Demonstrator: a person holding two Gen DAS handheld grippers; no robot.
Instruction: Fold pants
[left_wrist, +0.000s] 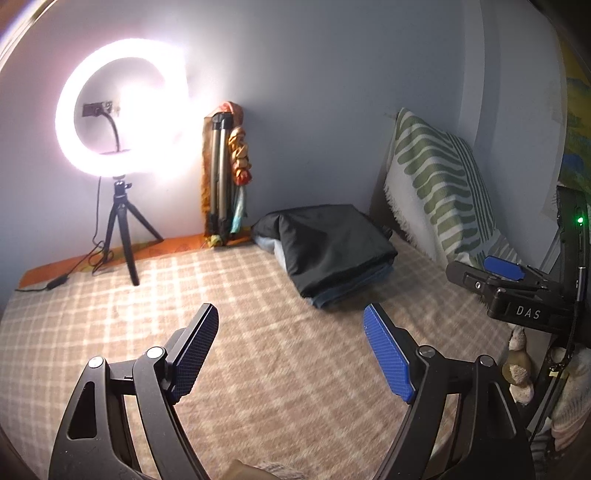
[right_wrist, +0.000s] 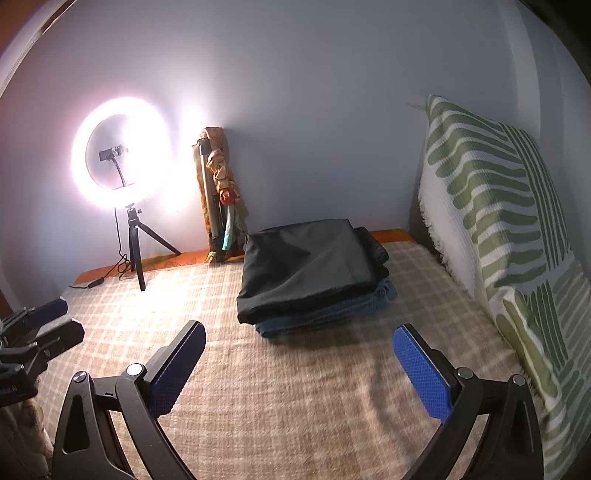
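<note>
Ring light (right_wrist: 122, 162) and striped cushion (right_wrist: 495, 229) flank folded pants (right_wrist: 306, 266) on checked blanket (right_wrist: 295, 387) — left gripper (left_wrist: 291, 354) and right gripper (right_wrist: 299, 369) both agape, empty.

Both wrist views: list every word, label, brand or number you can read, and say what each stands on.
"DAS": white letters on the black body of the right tool, seen at the right edge of the left wrist view.
A faint white mark on the left tool body, at the left edge of the right wrist view: too dark and cut off to read.
No other text shows.
</note>
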